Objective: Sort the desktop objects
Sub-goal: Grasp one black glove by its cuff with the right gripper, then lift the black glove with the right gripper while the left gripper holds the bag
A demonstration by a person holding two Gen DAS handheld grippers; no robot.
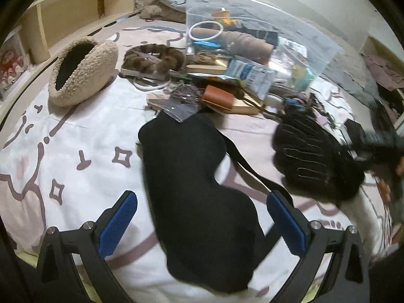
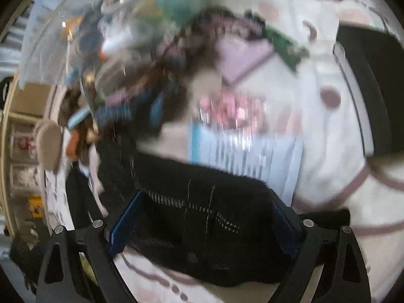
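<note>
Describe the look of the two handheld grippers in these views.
Both look alike: the left gripper and right gripper each have black angular frames with triangular cut-outs, round silver bolt heads at the joints, and jaws lined with blue textured pads. No cables or sleeves show.

A patterned bedsheet carries a fleece hat, black eye mask and clutter pile.

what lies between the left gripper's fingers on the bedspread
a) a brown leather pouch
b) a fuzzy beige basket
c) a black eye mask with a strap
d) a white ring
c, the black eye mask stretches across the bedspread between the left gripper's open blue fingers; the beige basket sits farther off to the left.
</note>
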